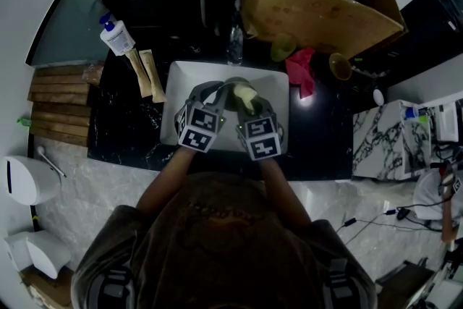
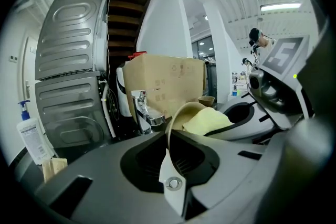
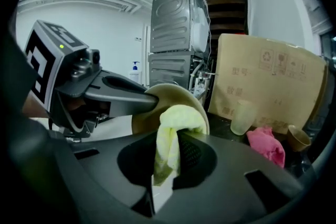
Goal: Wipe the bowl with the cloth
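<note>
Table (image 1: 123,130): black, dimly lit, spreading out on both sides of the claws. Box (image 1: 318,11): cardboard, standing beyond the claws and off to the right claw's far side. Sink (image 1: 182,79): white and rectangular, directly beneath both claws.

Left claw (image 2: 171,162): jaws closed on the rim of the bowl (image 2: 181,113), which it holds tipped on edge above the sink, with the hollow turned toward the right claw.

Right claw (image 3: 164,165): jaws clamped on a bunched yellow cloth (image 3: 170,136), whose free end is pressed into the bowl's hollow just ahead of the jaw tips.

Bottle (image 1: 116,36): white pump type, lying well to the left of the left claw.

Rag (image 3: 268,145): pink, crumpled on the table to the right of the right claw.

Cup (image 3: 242,117): translucent, upright just beside the rag, in front of the box.
</note>
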A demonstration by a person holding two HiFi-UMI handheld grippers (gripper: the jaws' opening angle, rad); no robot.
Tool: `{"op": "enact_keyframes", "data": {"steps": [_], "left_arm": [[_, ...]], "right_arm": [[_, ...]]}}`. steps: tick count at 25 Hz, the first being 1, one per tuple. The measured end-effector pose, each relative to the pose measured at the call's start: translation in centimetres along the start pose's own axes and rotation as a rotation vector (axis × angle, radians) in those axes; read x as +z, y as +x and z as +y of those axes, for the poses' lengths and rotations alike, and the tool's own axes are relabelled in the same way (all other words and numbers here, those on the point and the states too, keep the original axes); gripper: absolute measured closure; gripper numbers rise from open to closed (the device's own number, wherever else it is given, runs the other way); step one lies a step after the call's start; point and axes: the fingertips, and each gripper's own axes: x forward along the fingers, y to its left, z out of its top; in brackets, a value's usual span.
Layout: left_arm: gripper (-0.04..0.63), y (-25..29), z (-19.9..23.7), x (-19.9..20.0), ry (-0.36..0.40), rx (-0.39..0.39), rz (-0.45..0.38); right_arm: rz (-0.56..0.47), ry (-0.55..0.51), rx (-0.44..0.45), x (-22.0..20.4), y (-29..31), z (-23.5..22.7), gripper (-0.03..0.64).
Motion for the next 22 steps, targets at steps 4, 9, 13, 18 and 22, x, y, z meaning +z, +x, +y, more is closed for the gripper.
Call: {"op": "enact_keyframes", "data": {"steps": [4, 9, 13, 18, 22], "left_arm": [[0.56, -0.2, 0.4, 0.1, -0.008, 0.01, -0.008], [0.56, -0.4, 0.7, 0.2, -0.023, 0.013, -0.017], [0.56, -0.7, 0.8, 0.9, -0.027, 0.001, -0.026], [0.558, -0.6, 0.0, 1.0, -0.036, -0.041, -0.034], [0.56, -0.5, -0.8, 0.9, -0.036, -0.065, -0.033]], "right_arm": [[0.022, 0.007, 0.044, -0.8, 0.3, 1.0, 0.597], [0.036, 0.02, 0.118, -1.1, 0.6, 2.5, 0.597], [0.033, 0.036, 0.194, -1.6, 0.8, 3.7, 0.597], [-0.012, 0.078, 0.286, -0.4, 0.4, 5.1, 0.597], [-0.044, 0.081, 0.3, 0.6, -0.1, 5.2, 0.597]]}}
